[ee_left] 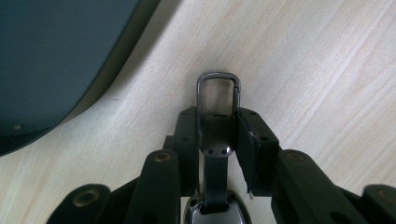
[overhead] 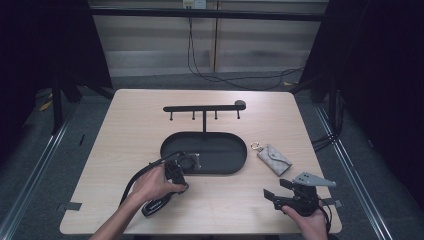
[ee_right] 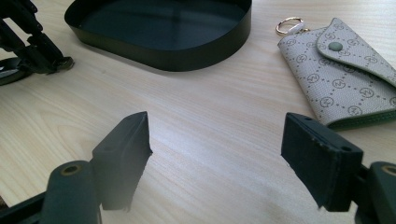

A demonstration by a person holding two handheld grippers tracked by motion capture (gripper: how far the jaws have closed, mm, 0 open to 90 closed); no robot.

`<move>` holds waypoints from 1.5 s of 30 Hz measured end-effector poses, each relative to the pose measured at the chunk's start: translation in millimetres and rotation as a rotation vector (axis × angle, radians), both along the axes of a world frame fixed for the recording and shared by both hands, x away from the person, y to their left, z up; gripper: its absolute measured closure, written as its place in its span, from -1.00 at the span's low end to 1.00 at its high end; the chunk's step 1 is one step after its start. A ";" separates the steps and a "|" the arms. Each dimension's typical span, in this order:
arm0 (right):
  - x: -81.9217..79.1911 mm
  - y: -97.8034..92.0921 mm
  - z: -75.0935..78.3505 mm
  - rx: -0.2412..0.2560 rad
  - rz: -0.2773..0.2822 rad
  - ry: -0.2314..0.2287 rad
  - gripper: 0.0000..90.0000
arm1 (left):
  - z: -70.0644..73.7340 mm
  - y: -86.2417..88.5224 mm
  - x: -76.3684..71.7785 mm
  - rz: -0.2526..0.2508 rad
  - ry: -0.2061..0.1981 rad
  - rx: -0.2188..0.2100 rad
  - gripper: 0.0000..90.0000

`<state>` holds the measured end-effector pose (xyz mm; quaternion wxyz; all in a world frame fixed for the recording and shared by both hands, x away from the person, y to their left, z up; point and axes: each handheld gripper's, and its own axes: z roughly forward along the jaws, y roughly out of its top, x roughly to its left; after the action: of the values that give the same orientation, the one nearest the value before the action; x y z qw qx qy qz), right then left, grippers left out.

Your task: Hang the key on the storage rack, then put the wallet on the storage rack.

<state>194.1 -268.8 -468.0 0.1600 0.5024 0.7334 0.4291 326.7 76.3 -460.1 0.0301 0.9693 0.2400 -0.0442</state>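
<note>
L tongs (ee_left: 218,135) clamped on key fob (ee_left: 215,182), clip end pointing fwd along tongs, R tongs (ee_right: 215,161) wide apart

no readable text, numbers or brand names anywhere. closest thing was the key pouch (ee_right: 345,79): its grey fabric carried a repeating round monogram inside a dotted diamond grid (letters too small to make out). the black tray (ee_right: 187,51) bore no markings.

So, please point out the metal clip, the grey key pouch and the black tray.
metal clip (ee_left: 218,91), left gripper view, its loop ahead of the jaws.
grey key pouch (ee_right: 338,84), right gripper view, its patterned front.
black tray (overhead: 235,162), high view, its rim.
</note>
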 end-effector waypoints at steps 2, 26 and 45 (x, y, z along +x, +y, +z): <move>0.0 0.0 -0.1 0.000 0.000 0.001 -0.47 | 3.0 2.0 0.9 -0.005 0.000 -0.013 0.57; 0.7 1.6 -0.9 -0.010 0.006 0.010 -0.47 | 49.3 30.4 6.3 0.063 -0.013 -0.080 0.57; 6.3 3.6 -3.1 -0.017 0.013 0.035 -0.48 | 77.4 48.1 10.6 0.057 -0.037 -0.110 0.57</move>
<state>200.4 -265.2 -471.1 0.1485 0.5039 0.7429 0.4150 337.3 124.5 -382.7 0.0892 0.9596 0.2641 -0.0385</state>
